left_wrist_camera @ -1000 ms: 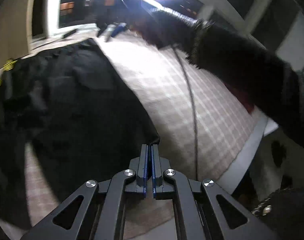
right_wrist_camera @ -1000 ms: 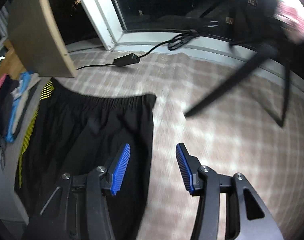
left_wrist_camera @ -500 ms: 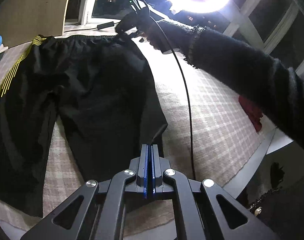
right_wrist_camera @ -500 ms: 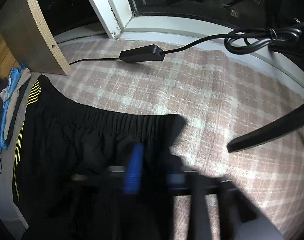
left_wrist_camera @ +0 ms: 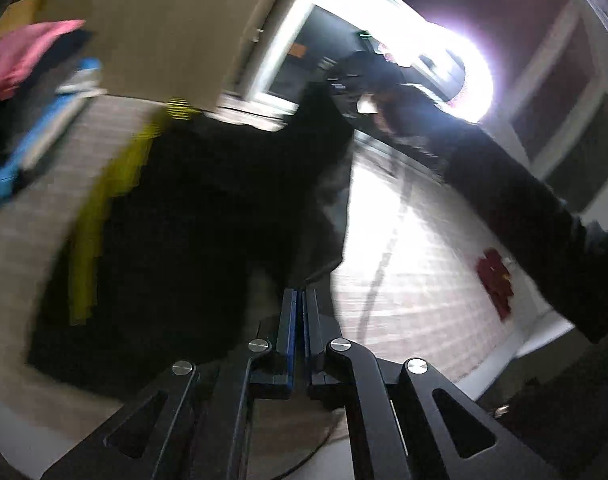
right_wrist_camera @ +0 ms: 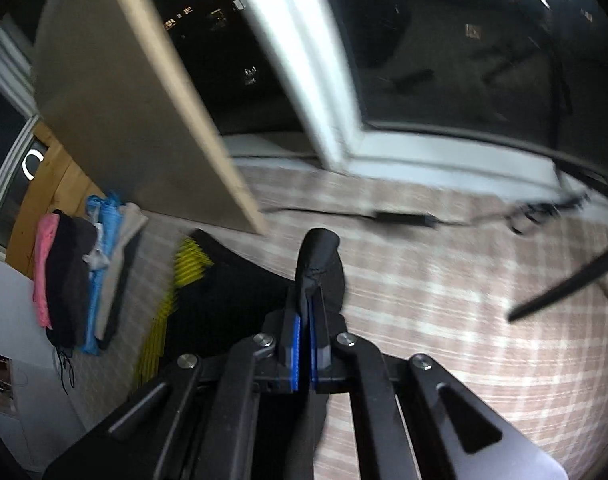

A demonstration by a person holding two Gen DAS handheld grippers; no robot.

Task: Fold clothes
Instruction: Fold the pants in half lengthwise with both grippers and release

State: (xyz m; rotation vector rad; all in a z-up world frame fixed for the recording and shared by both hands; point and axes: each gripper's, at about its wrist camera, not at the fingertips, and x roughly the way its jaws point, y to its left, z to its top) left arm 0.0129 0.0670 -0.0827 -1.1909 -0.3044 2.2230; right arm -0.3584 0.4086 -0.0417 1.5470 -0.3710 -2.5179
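Both grippers, left (left_wrist_camera: 297,300) and right (right_wrist_camera: 306,312), clamp the shorts (left_wrist_camera: 183,220); first fold underway, next carry toward 9 o'clock.

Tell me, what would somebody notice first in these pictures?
Probably the black shorts with yellow stripes, spread on the checked cloth and pinched by both tools: the right tool grips a bunched corner, the left tool an edge. Next, the glaring ring light at upper right, and the colorful clothes pile at left.
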